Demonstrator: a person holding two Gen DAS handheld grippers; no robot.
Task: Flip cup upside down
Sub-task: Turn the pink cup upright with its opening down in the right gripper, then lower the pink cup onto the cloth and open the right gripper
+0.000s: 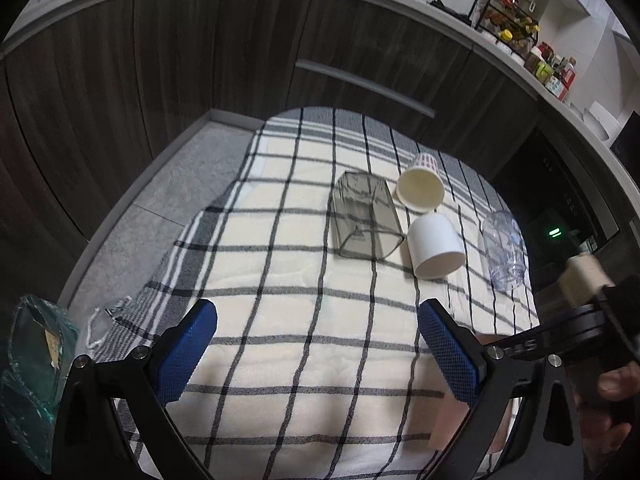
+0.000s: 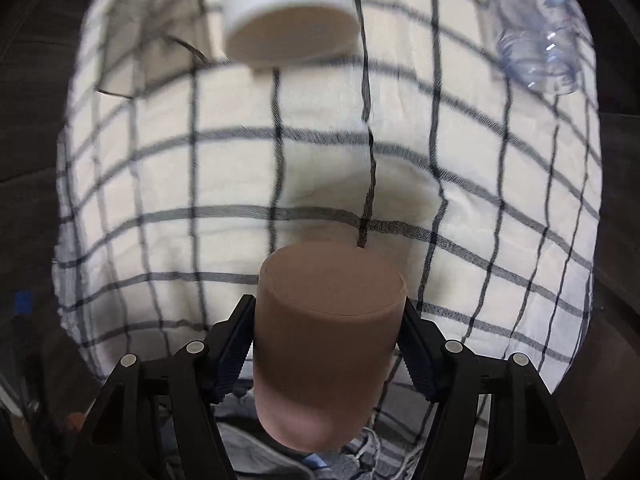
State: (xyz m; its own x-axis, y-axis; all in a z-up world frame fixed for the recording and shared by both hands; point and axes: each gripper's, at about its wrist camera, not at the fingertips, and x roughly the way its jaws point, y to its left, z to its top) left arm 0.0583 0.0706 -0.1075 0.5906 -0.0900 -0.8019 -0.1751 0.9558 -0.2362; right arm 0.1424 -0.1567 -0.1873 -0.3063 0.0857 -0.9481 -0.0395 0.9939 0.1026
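My right gripper (image 2: pixel 328 320) is shut on a brown-pink cup (image 2: pixel 324 340), whose flat closed base faces away from the camera, over the checked cloth (image 2: pixel 280 184). In the left wrist view a pink edge of this cup (image 1: pixel 452 420) shows behind the right finger. My left gripper (image 1: pixel 316 340) is open and empty above the near part of the cloth (image 1: pixel 300 360). A white cup (image 1: pixel 434 246) lies on its side beyond it; it also shows in the right wrist view (image 2: pixel 288 12).
A smoky clear square tumbler (image 1: pixel 366 216) lies on its side mid-cloth. A patterned paper cup (image 1: pixel 422 184) lies behind it. A clear plastic bottle (image 1: pixel 504 250) lies at the right edge, also seen in the right wrist view (image 2: pixel 536 32). Dark cabinets (image 1: pixel 160 60) stand behind. A teal bag (image 1: pixel 36 364) is at left.
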